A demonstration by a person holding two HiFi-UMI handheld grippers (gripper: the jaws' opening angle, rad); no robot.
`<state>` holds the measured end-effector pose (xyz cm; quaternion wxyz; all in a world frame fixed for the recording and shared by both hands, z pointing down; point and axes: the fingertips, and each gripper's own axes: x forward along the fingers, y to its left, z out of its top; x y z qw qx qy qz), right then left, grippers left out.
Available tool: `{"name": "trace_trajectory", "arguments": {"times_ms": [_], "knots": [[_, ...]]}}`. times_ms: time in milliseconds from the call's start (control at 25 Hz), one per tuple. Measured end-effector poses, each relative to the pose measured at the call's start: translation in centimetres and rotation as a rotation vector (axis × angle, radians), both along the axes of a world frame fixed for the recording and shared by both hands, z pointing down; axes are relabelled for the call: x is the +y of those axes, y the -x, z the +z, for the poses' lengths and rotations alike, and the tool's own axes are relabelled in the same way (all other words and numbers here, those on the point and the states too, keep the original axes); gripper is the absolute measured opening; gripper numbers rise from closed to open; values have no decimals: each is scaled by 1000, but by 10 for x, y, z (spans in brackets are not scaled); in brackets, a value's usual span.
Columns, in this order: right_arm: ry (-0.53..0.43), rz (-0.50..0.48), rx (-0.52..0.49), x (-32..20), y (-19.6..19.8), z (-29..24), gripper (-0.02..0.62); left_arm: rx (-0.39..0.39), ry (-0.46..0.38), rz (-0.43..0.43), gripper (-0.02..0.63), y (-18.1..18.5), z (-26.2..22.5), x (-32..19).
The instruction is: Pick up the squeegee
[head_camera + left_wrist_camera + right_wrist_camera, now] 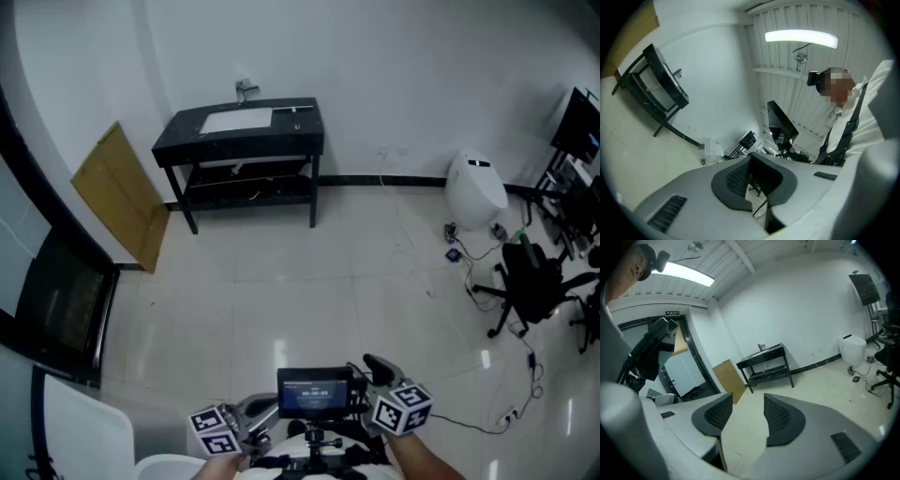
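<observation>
The right gripper point(748, 398) has its jaws spread wide, with nothing between them. The left gripper point(752, 164) shows only a narrow gap, also empty. Well apart from both, in the upper middle of the head view, a small thing that may be the squeegee point(294, 111) lies on the black table point(183, 129).

We're in a bare, lab-like test room with white walls, a pale tiled floor point(309, 291) and a black sink table point(239, 131) at 12 o'clock. Over at 3 o'clock: monitors point(581, 127), an office chair point(530, 281), loose cables point(525, 375).

Open floor point(309, 291) runs to the worktop point(302, 120) at twelve; chair point(532, 279) and cables point(469, 428) crowd three o'clock, board point(122, 192) at ten.
</observation>
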<state>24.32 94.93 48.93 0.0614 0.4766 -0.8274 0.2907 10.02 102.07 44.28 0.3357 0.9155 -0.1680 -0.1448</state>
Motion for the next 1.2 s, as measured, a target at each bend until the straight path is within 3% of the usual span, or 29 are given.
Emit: {"name": "trace_trajectory", "arguments": {"times_ms": [360,880,1200], "knots": [[22,-6,-14,-81,-26,0,202,-55,44,-118,0,-11,0,-81],[54,-84,-75,-133,-36,12,199,-142,62,-139,0,-40,4,-136],[91,-91,-42,-162,-8,18,199,-86,103,-179,0,-7,9,-172]]}}
